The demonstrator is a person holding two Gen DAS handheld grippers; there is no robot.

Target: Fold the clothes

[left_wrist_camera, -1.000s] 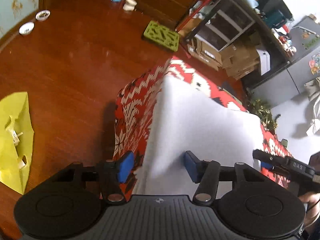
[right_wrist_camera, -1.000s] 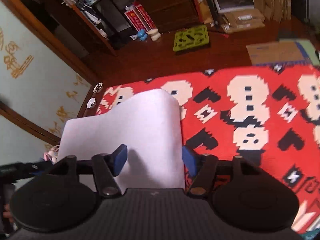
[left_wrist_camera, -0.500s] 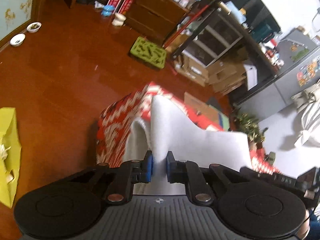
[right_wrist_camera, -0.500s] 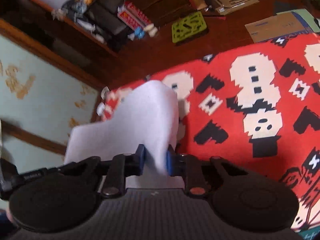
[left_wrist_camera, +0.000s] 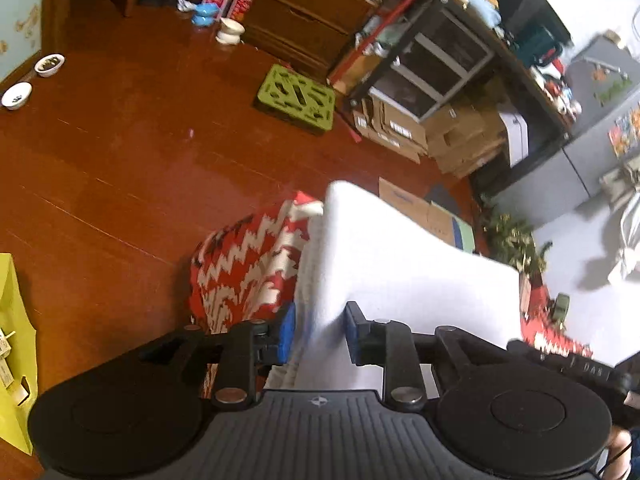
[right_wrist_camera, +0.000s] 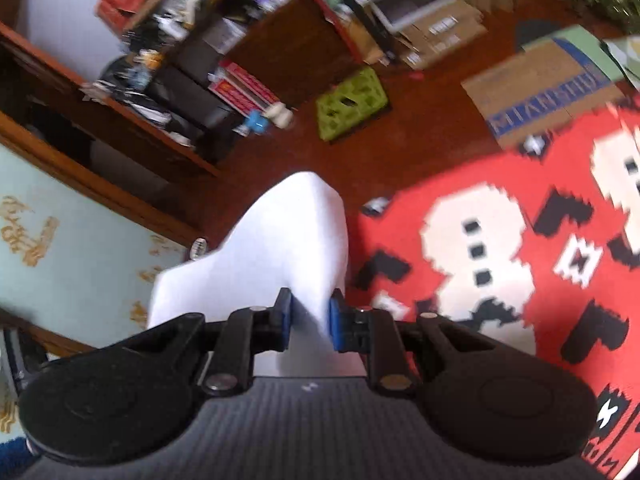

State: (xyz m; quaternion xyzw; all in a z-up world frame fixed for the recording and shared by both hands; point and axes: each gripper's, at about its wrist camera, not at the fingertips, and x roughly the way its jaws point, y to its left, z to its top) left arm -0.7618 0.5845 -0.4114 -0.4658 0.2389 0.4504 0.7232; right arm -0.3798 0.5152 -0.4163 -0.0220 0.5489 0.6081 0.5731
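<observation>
A white garment (left_wrist_camera: 392,264) hangs lifted in a fold above a red patterned blanket (left_wrist_camera: 248,264). My left gripper (left_wrist_camera: 319,332) has a bunched edge of it between its blue pads; the jaws are opening a little, but the cloth still fills the gap and stays held. In the right wrist view the same white garment (right_wrist_camera: 288,240) rises as a peak from my right gripper (right_wrist_camera: 310,320), which is shut on its edge. The red blanket (right_wrist_camera: 480,248) with white figures lies to the right of it. The garment's lower part is hidden behind both grippers.
Wooden floor (left_wrist_camera: 120,160) surrounds the blanket. A green perforated mat (left_wrist_camera: 296,98), cardboard boxes (left_wrist_camera: 400,128) and a dark shelf unit (left_wrist_camera: 432,60) stand beyond it. A yellow bag (left_wrist_camera: 16,344) and two small bowls (left_wrist_camera: 16,95) are at the left. A flat cardboard box (right_wrist_camera: 540,92) borders the blanket.
Both grippers went from open around the garment's edge to closed on it, then raised it off the blanket. The left jaws stand slightly wider than half a second ago.
</observation>
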